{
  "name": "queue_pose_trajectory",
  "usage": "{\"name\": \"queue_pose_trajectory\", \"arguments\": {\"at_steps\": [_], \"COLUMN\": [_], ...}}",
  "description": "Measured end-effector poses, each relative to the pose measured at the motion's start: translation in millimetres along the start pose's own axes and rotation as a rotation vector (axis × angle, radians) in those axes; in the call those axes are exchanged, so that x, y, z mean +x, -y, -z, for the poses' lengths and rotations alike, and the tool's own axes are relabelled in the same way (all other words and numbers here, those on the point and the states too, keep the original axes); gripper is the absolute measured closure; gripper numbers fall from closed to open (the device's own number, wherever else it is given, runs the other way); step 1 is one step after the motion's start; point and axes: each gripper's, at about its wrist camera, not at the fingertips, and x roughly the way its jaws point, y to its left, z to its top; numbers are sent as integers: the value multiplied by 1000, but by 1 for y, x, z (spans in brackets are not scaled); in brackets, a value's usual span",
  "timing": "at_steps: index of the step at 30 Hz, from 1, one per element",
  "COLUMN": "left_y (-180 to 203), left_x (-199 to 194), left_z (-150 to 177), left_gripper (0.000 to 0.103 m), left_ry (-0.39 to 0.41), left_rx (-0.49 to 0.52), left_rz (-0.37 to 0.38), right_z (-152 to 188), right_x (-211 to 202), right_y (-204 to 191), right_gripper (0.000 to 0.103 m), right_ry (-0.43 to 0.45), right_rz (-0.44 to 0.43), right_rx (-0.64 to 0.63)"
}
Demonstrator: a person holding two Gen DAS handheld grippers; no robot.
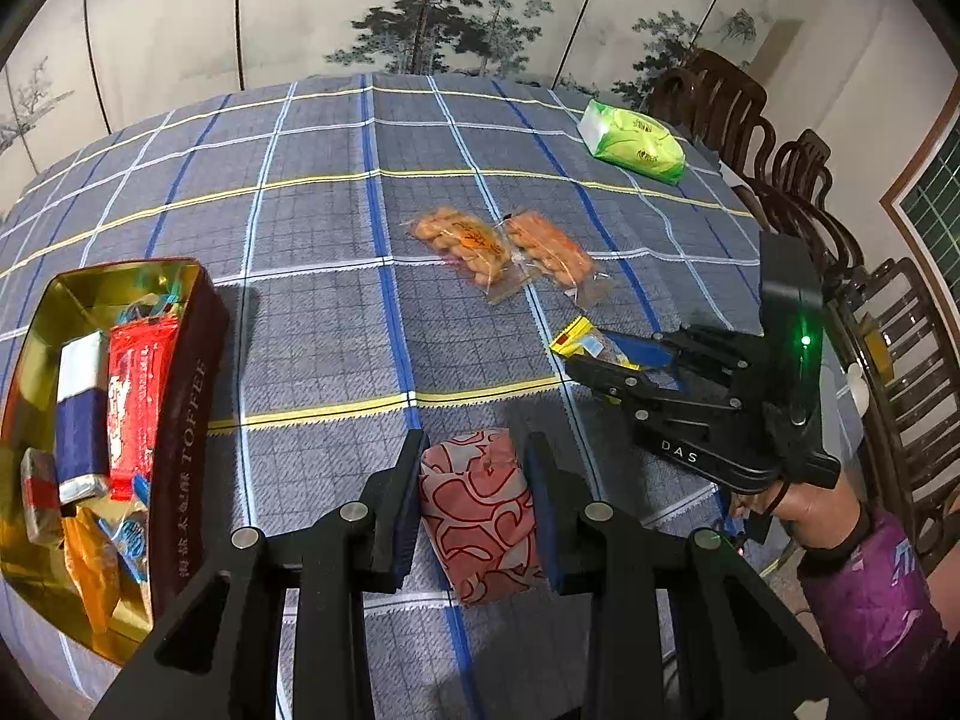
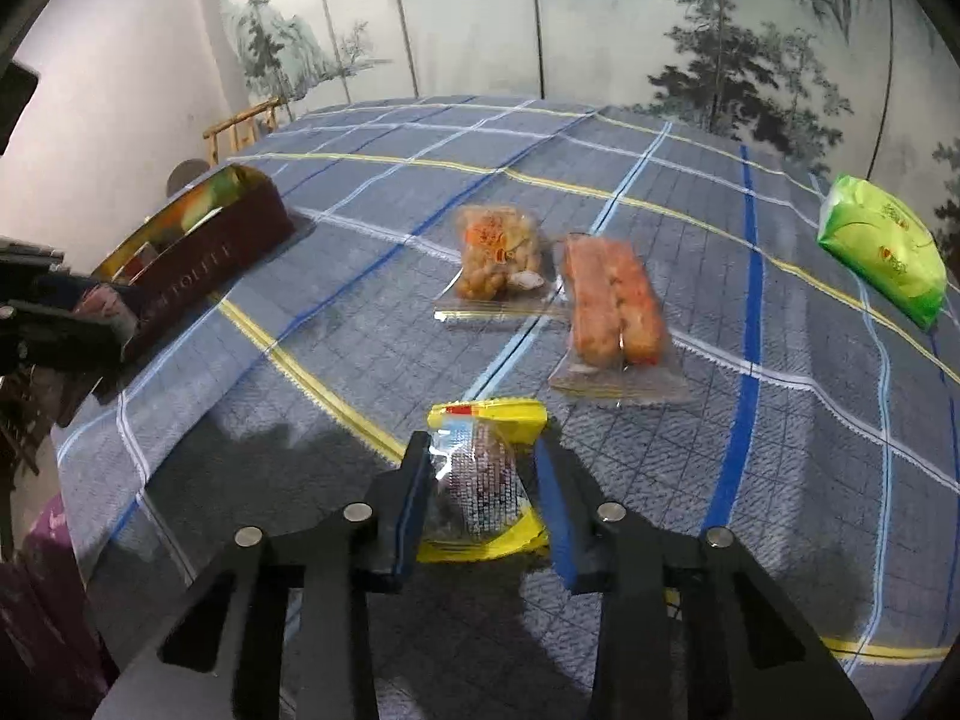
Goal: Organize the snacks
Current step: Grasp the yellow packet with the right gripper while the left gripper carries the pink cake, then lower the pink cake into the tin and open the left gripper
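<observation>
A: What have the left tongs got?

B: In the left wrist view they sit low centre, fingers pointing up the frame, clamped on a red-patterned packet. Both pads press its sides.

A: Is it off the table?

B: I cannot tell.

A: And the right tongs?

B: In their own view they reach forward from the bottom centre, with a yellow packet between the fingers. The left finger touches it; the right one stands just clear, so the jaws are parted around it, not pinching.

A: Can you see that arm from the other side?

B: Yes. At centre right of the left view the right tongs lie nearly level, pointing left, tips at the yellow packet. The hand grips the handle from below, at lower right, in a purple sleeve.

A: Further out?

B: Two clear bags beside each other mid-table: a nut bag and an orange bag. A green pack sits upper right near the far edge. At the left edge, a toffee tin stands open with wrapped snacks inside.

A: Behind the table?

B: A painted screen along the top, dark chairs down the right.
</observation>
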Motion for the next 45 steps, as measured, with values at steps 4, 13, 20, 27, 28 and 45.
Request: {"name": "queue_pose_trajectory", "arguments": {"at_steps": [4,13,20,27,28,45], "left_y": [-8,-54,-97,-125,-127,-154], "left_x": [-14,-63,-87,-98,-98,-94], "left_z": [4,20,37,48,48,53], "left_gripper": [74,74,74,74,74,74], "left_ry": [23,88,112,124,124,114], "left_rx": [-14,-80,-147,-202,-206,-241], "left_rz": [-2,-63,-123,-140,-141,-151], "right_z": [9,32,29,29,29,27], "right_x": [-13,-32,-24,-21,-21,-16], "right_y": [-2,-6,-26,-28,-28,-34], "right_gripper": [77,77,77,77,77,77], "right_ry": [48,132,106,89,88,82], "right_rz": [10,17,43,65,67,70], "right_rx": [76,260,216,214,214,212]}}
